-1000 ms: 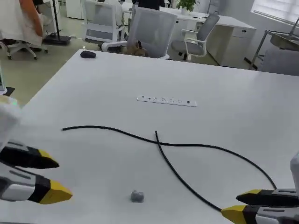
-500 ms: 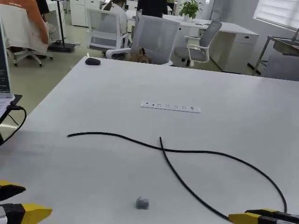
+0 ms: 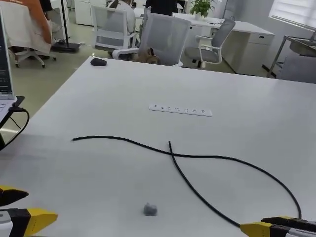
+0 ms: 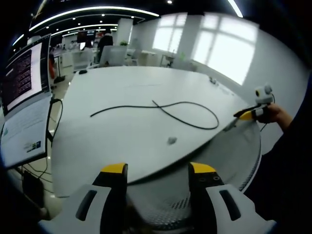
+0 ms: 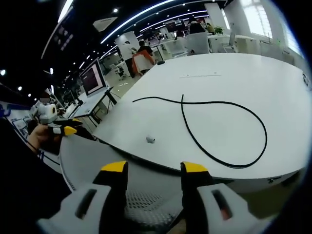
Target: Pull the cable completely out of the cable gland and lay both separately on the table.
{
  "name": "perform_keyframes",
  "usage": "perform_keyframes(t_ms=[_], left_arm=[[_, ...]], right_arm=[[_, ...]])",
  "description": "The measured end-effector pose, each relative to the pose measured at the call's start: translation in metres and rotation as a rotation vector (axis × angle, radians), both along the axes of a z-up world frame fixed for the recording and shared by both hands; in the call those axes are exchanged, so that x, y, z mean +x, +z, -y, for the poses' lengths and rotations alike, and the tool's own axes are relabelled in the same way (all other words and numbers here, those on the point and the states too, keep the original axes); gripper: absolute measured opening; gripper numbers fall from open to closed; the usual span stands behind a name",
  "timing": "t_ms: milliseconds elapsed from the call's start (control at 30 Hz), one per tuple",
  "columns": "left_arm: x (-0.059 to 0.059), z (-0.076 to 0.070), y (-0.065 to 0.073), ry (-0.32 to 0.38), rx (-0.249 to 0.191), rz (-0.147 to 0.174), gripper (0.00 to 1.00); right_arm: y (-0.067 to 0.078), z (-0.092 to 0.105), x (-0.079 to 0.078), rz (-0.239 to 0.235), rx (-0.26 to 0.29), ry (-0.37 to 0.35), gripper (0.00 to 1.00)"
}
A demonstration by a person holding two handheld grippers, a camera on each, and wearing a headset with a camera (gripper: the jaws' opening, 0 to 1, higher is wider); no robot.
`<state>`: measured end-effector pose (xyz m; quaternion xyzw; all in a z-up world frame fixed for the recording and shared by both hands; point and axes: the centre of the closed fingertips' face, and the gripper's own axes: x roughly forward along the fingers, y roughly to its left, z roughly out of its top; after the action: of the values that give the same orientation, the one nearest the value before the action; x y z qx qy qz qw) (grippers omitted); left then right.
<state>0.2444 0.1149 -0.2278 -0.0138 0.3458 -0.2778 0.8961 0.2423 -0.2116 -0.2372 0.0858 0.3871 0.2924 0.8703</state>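
In the head view a white table (image 3: 232,79) carries a long black cable (image 3: 173,154) that lies in a loose loop crossing over itself near the middle of the top. The small grey cable gland (image 3: 150,210) sits alone on the near part of the table, well apart from the cable and not threaded on it. Beyond the cable a flush power strip (image 3: 180,110) is set into the top, a dark computer mouse (image 3: 98,61) lies at the far left corner, and office chairs (image 3: 165,34) stand behind. The left gripper (image 3: 29,206) pokes in at the bottom left and the right gripper (image 3: 254,225) at the bottom right, both with yellow tips and neither touching anything. In the left gripper view the left gripper (image 4: 157,169) has its jaws spread with nothing between them, held off the table edge. Ahead lie the cable (image 4: 163,108) and the gland (image 4: 171,141), with an open laptop (image 4: 27,112) at the left and the right gripper (image 4: 243,115) at the far side. In the right gripper view the right gripper (image 5: 154,167) is likewise spread and empty. The gland (image 5: 150,140) rests near the table edge, clear of the cable (image 5: 183,103), and the left gripper (image 5: 68,130) hangs off to the left.
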Motion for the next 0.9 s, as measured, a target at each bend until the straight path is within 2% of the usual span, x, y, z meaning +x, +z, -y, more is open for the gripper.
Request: perform_keyframes(t_ms=[233, 500, 633, 733, 767, 900], left_arm=[[-0.002, 0.004, 0.001, -0.01, 0.011, 0.007, 0.52], [-0.001, 0.003, -0.001, -0.012, 0.061, 0.01, 0.53], [-0.002, 0.008, 0.0, -0.02, 0.053, 0.014, 0.54], [0.0, 0.01, 0.0, -0.022, 0.05, 0.014, 0.59], [0.0, 0.011, 0.0, -0.023, 0.055, 0.016, 0.58], [0.001, 0.015, 0.001, -0.032, 0.054, 0.017, 0.57]], right_arm=[[-0.001, 0.0, -0.003, 0.007, -0.056, 0.044, 0.45], [0.004, 0.003, 0.002, 0.021, -0.059, 0.05, 0.46], [0.006, 0.002, 0.002, 0.023, -0.055, 0.058, 0.46], [0.004, 0.0, 0.001, 0.017, -0.054, 0.07, 0.46], [0.005, -0.003, 0.002, 0.032, -0.046, 0.081, 0.47], [0.003, -0.008, 0.003, 0.026, -0.036, 0.099, 0.47]])
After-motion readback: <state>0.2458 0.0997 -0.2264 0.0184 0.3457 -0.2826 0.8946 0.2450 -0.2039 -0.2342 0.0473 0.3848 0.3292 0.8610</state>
